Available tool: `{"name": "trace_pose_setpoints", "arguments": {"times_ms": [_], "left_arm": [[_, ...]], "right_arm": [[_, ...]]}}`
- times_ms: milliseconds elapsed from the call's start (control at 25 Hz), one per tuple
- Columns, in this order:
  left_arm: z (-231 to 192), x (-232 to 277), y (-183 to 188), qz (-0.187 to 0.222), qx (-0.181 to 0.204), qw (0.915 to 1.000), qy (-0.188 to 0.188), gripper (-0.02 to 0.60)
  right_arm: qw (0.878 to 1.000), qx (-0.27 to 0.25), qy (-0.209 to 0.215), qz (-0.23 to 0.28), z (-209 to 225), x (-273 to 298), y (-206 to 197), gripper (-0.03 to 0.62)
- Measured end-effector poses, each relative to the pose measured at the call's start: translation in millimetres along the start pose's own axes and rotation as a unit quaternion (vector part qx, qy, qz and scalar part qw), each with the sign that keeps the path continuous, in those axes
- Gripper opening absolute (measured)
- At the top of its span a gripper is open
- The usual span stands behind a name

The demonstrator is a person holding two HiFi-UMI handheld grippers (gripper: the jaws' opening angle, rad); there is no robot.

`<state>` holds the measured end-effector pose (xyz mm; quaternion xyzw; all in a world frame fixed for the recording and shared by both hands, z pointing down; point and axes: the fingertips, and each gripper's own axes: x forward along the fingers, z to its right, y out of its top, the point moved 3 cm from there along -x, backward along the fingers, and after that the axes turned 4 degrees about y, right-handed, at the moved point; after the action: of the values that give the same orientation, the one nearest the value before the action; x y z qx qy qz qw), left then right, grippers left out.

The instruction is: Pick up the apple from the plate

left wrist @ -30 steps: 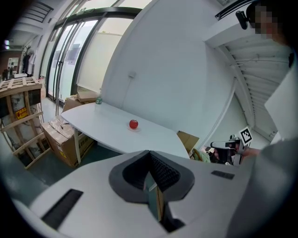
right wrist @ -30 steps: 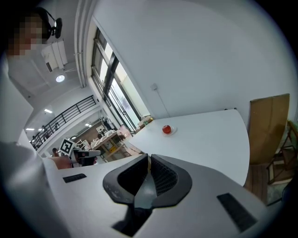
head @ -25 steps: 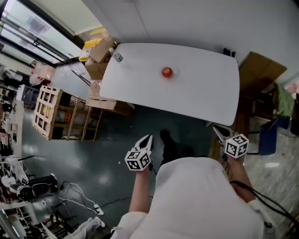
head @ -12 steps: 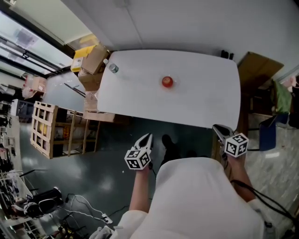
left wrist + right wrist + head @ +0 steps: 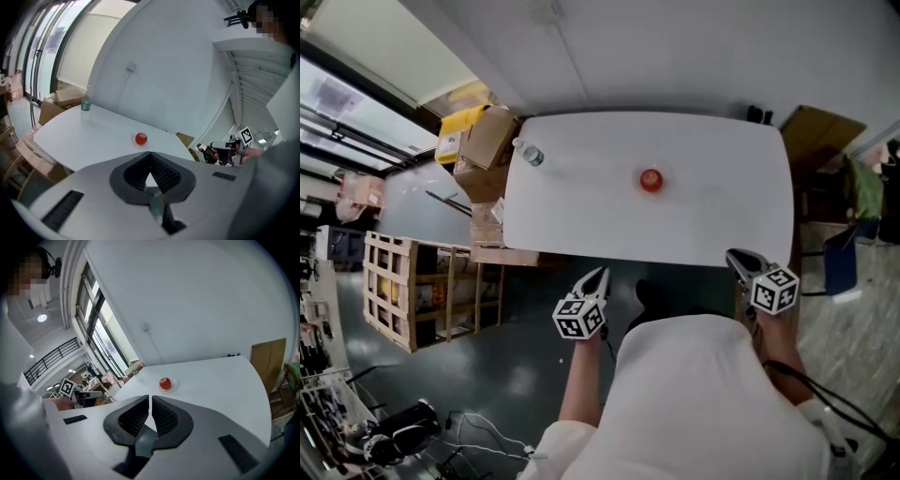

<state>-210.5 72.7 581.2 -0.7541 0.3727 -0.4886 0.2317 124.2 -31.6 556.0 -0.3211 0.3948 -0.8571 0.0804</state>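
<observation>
A red apple (image 5: 651,179) sits on a small pale plate (image 5: 660,187) near the middle of the white table (image 5: 722,216). Both grippers hang short of the table's near edge, over the floor, well away from the apple. My left gripper (image 5: 598,274) is shut, jaws meeting with nothing between them. My right gripper (image 5: 733,255) is also shut and empty. In the left gripper view the apple (image 5: 141,138) lies straight beyond the closed left gripper (image 5: 150,153). In the right gripper view the apple (image 5: 164,383) sits on its plate (image 5: 174,386) beyond the closed right gripper (image 5: 150,397).
A plastic bottle (image 5: 530,153) stands at the table's far left corner. Cardboard boxes (image 5: 483,141) and a wooden crate (image 5: 422,291) lie left of the table. A brown board (image 5: 820,141) and a blue chair (image 5: 839,272) stand at its right.
The table and apple have come nearer and slid lower in the head view as the person steps toward them. Both grippers stay shut and keep their places in the view.
</observation>
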Motion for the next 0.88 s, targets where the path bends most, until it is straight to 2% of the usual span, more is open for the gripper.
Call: {"name": "trace_pose_setpoints", "arguments": {"times_ms": [520, 880], "left_arm": [[-53.0, 12.8, 26.3, -0.019, 0.015, 0.9990, -0.037, 0.002], [-48.0, 19.5, 28.5, -0.019, 0.011, 0.9988, -0.044, 0.002]], "right_arm": [[0.999, 0.015, -0.035, 0.002, -30.4, 38.9, 0.9, 0.043], [0.999, 0.020, -0.049, -0.003, -26.1, 30.4, -0.1, 0.043]]}}
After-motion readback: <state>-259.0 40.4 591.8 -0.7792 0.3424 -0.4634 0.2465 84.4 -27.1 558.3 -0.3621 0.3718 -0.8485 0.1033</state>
